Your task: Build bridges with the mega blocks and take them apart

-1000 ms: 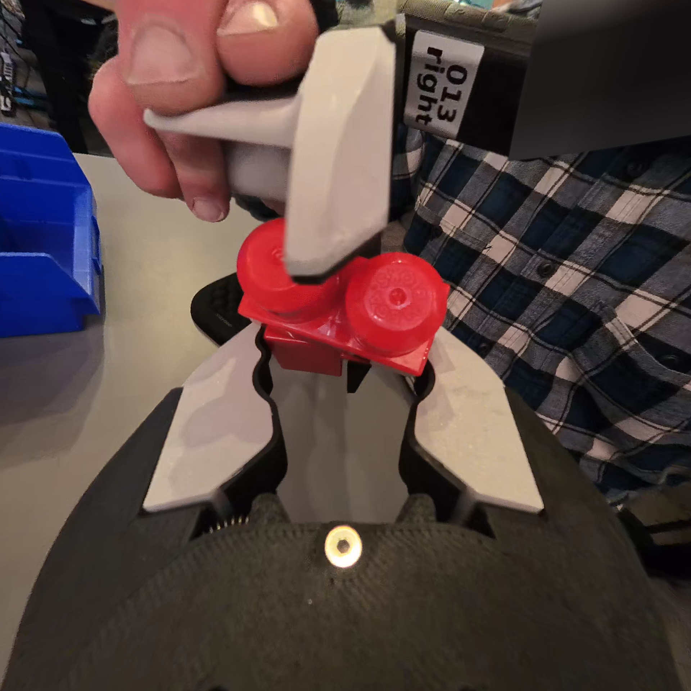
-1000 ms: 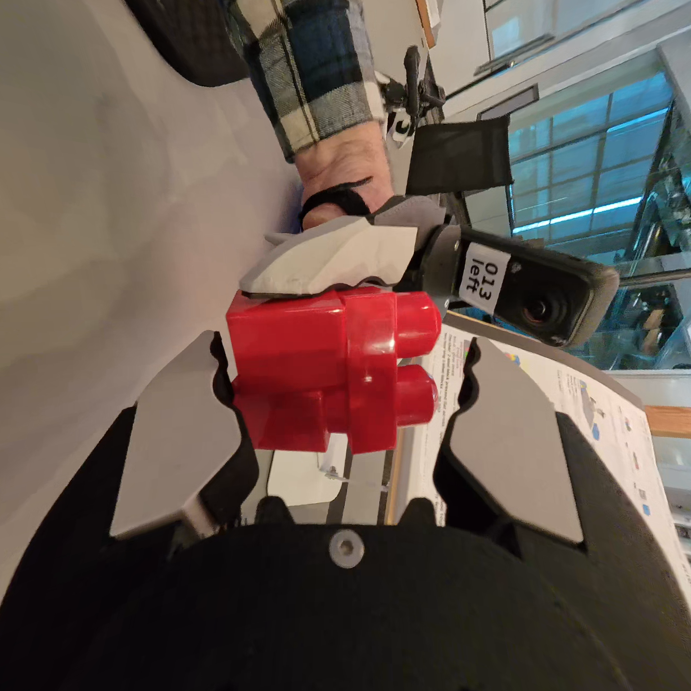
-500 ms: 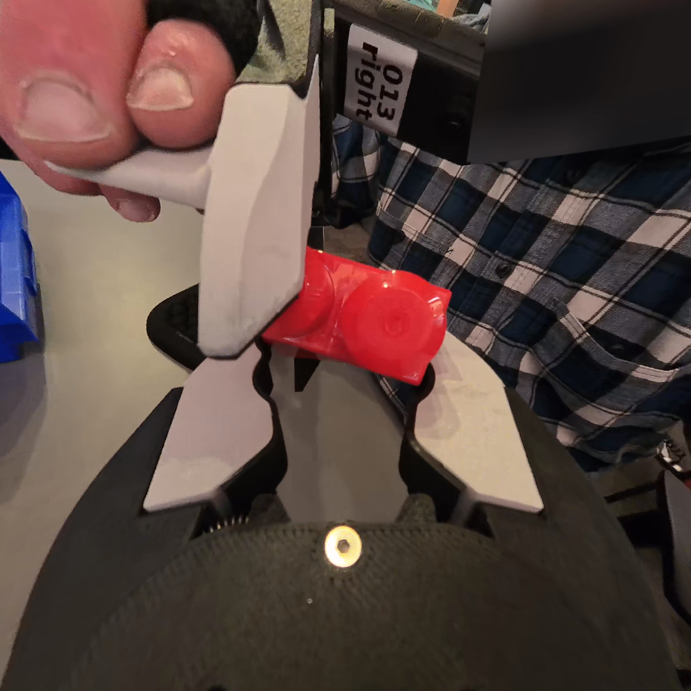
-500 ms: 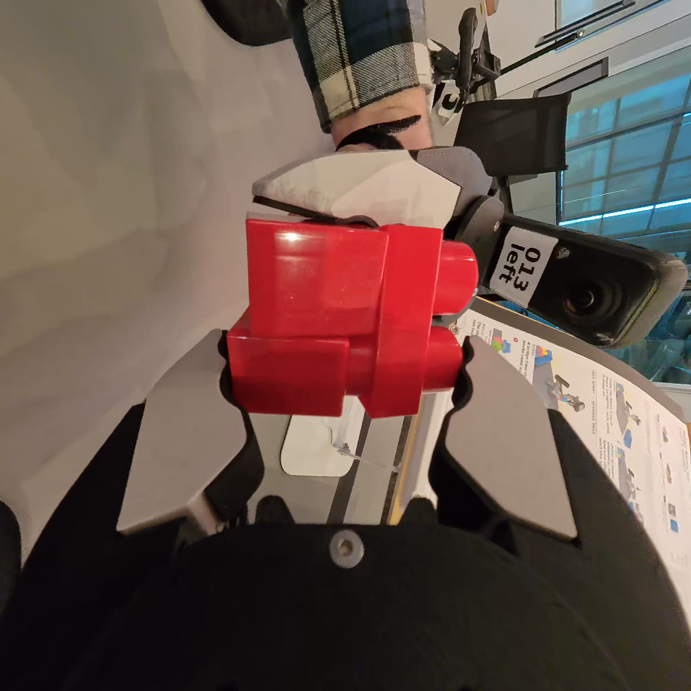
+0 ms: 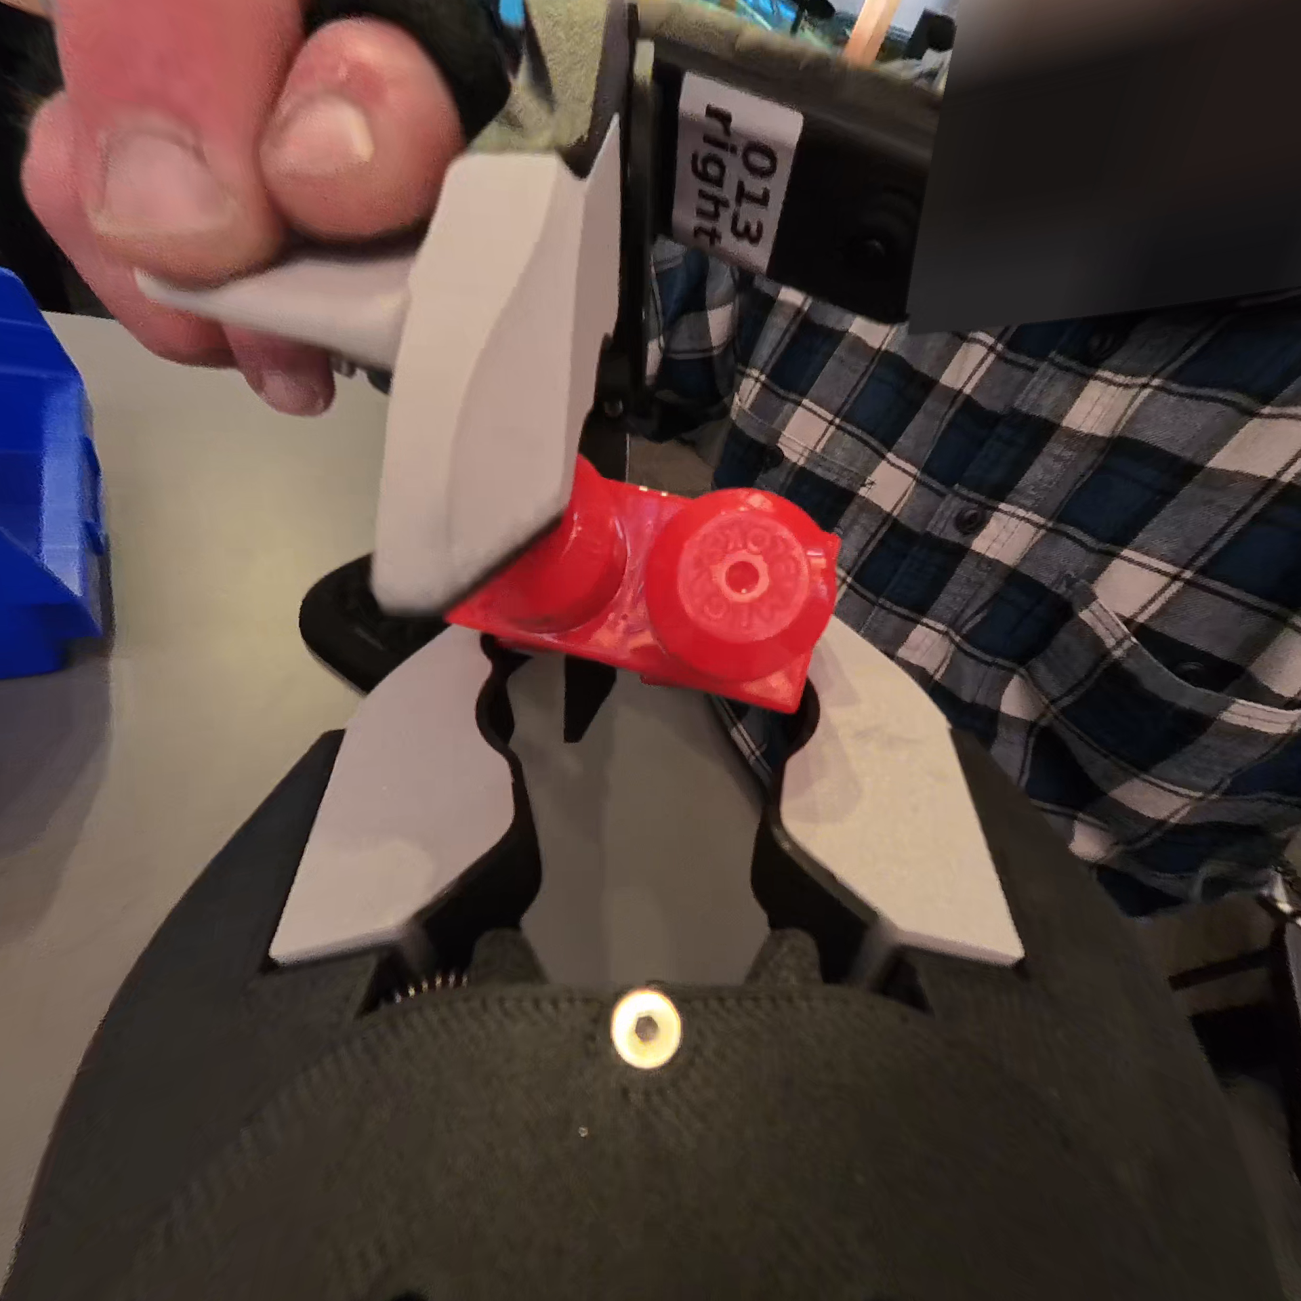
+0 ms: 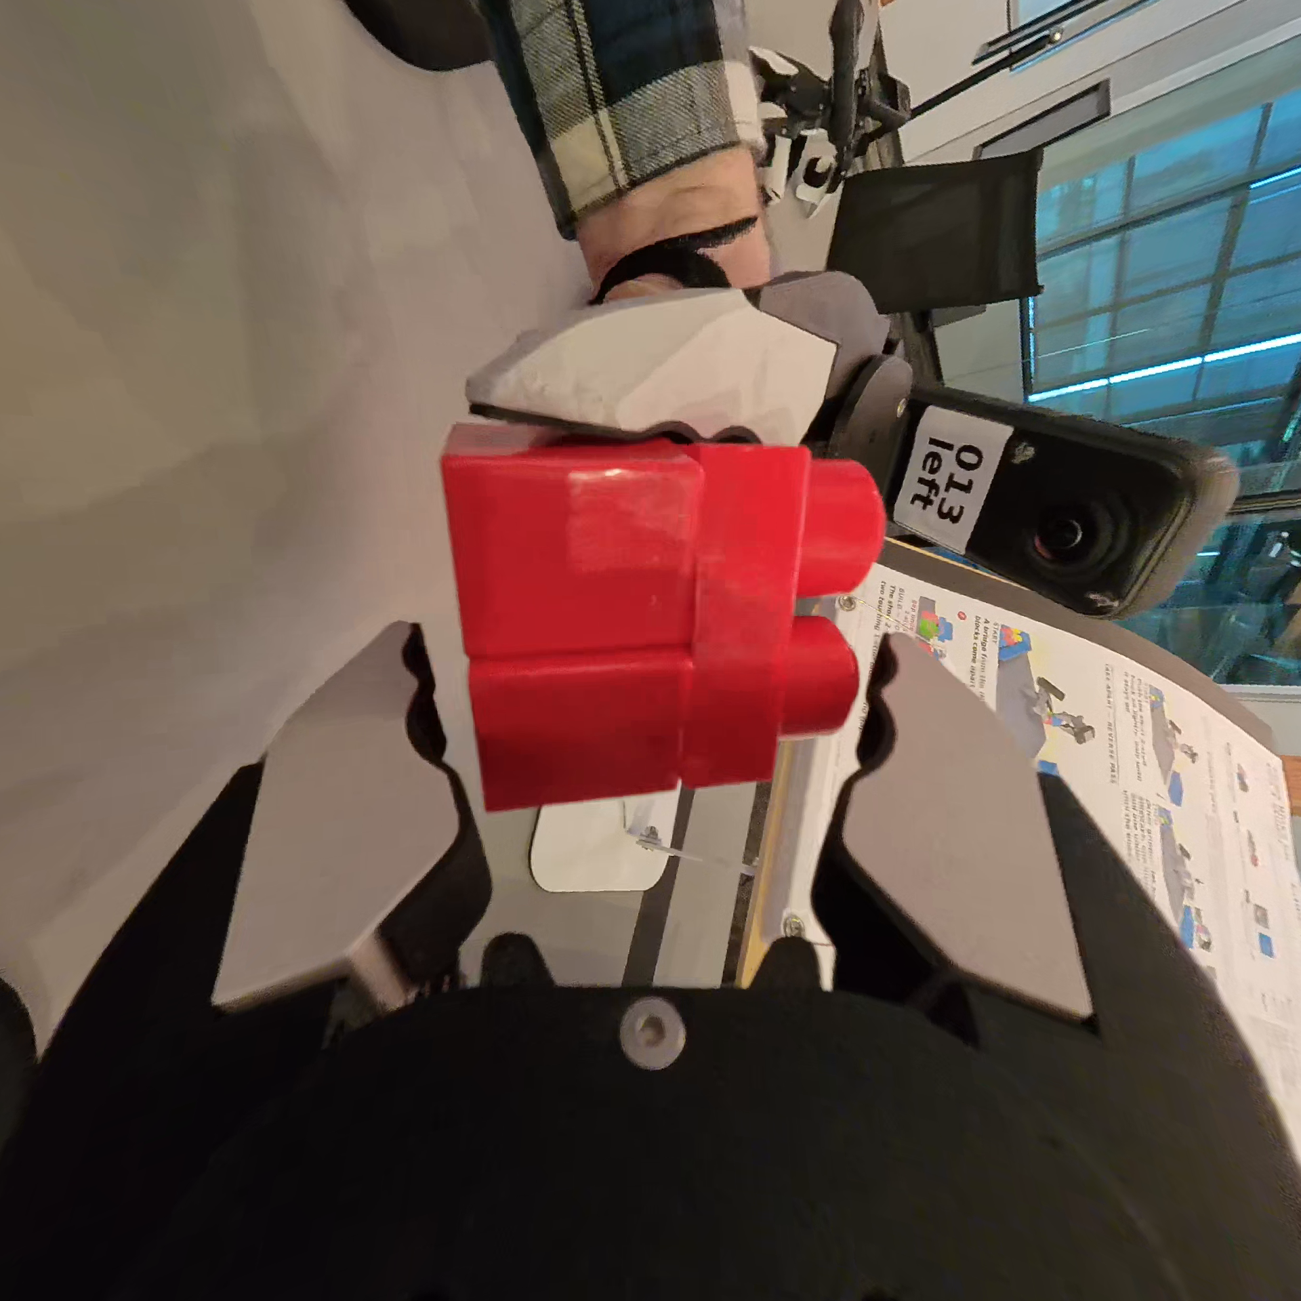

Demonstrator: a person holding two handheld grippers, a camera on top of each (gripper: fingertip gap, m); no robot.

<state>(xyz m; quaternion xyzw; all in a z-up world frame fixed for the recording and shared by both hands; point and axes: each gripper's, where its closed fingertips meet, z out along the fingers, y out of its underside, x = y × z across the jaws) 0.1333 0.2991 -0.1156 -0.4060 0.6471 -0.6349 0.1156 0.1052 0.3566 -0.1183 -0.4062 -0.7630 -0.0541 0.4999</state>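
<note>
In the left wrist view the red plastic two-stud building block [image 5: 662, 598] faces the camera with its round studs, its long axis running from left to lower right across the middle of the frame, slightly tilted. In the right wrist view the same block [image 6: 633, 619] lies sideways, studs pointing toward the right of the frame, and what looks like a second red piece is joined to its base on the left, though the seam is hard to judge.

Below and to the left in the left wrist view runs a pale grey tabletop [image 5: 197, 507]. A blue plastic bin [image 5: 42, 507] sits at the left edge, and a person's blue, white and grey plaid shirt [image 5: 1042, 563] fills the right side. In the right wrist view a printed instruction sheet [image 6: 1098, 760] lies at the lower right, with tall glazed windows [image 6: 1168, 232] at the upper right.

The left gripper [image 5: 644, 679] is clamped on the block's two ends, both grey fingers pressing it at centre frame. The right gripper [image 6: 651, 676] stands spread wide around the block, which sits between its fingertips; the left fingertip lies just beside the base and the right one just beside the lower stud, and I cannot tell whether either truly presses. A hand [image 5: 211, 176] grips the right gripper's handle at the upper left of the left wrist view.
</note>
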